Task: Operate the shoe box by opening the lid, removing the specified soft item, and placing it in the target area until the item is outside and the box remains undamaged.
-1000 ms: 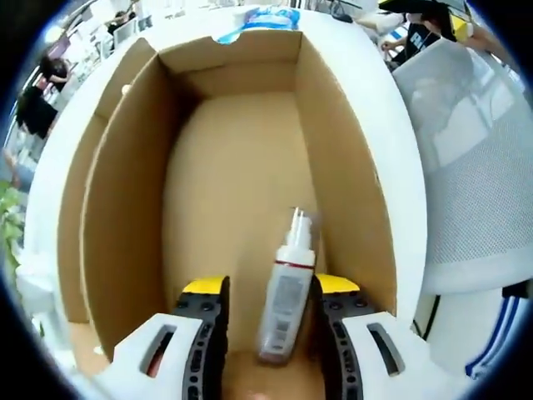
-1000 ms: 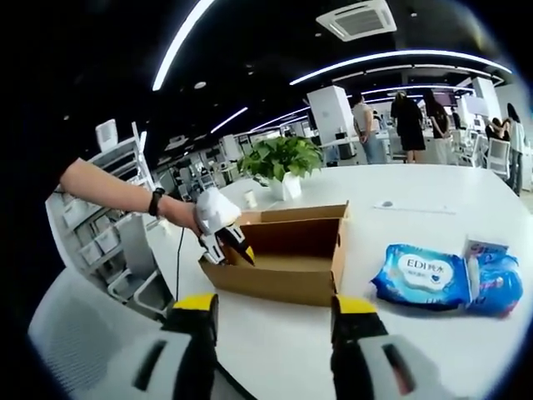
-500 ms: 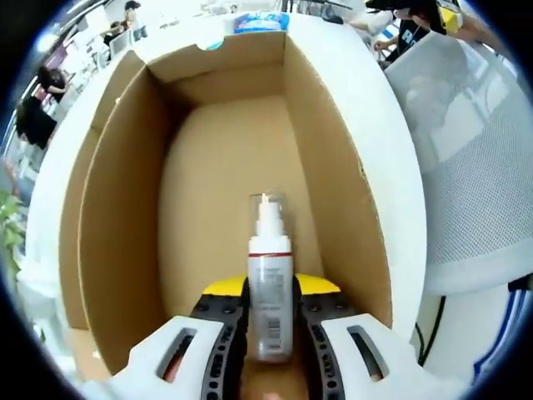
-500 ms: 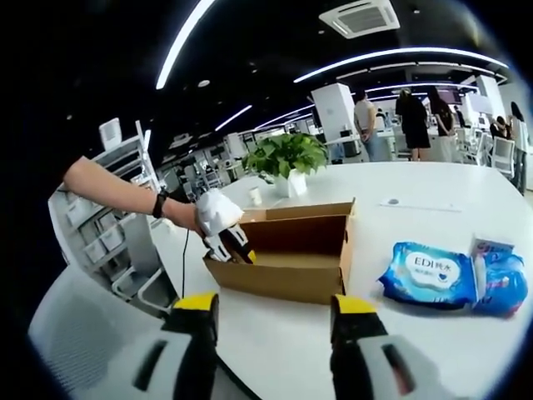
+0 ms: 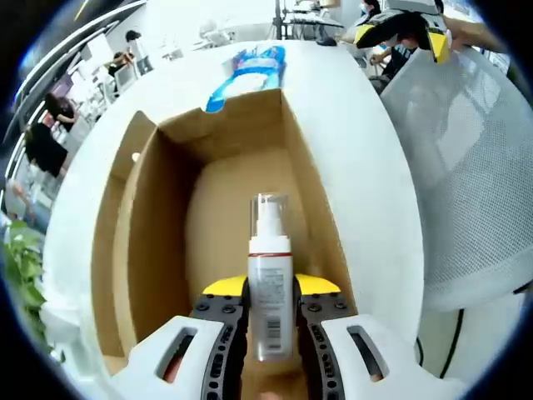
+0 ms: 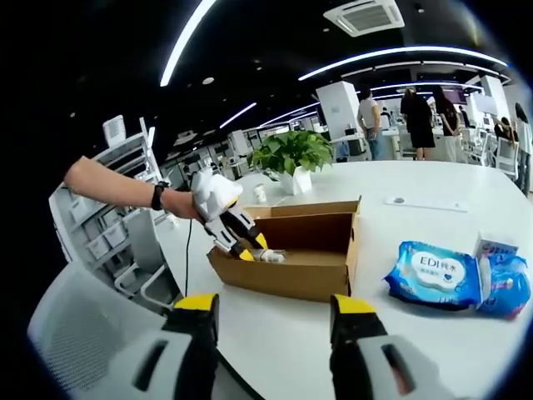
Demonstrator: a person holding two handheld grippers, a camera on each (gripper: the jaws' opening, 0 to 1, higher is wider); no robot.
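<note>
— 2 yellow-tipped jaws of the left gripper (image 5: 271,293) clamp what?
— A clear white-capped spray bottle (image 5: 271,287), above the open brown cardboard box (image 5: 150,242).
— Right gripper (image 6: 271,310)?
— Spread wide, empty, over the white table (image 6: 433,333).

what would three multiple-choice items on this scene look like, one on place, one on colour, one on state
1. Where does the blue wipes pack lie?
A. inside the box
B. on the white table, outside the box
C. on the chair

2. What colour are the tips of the hand-held gripper jaws?
A. yellow
B. red
C. green

3. What is the left hand-held gripper doing?
A. hanging open
B. shut on the spray bottle
C. holding the wipes pack

Answers:
1 B: the wipes pack lies on the table beside the cardboard box.
2 A: yellow tips.
3 B: the left hand-held gripper clamps the spray bottle.
</note>
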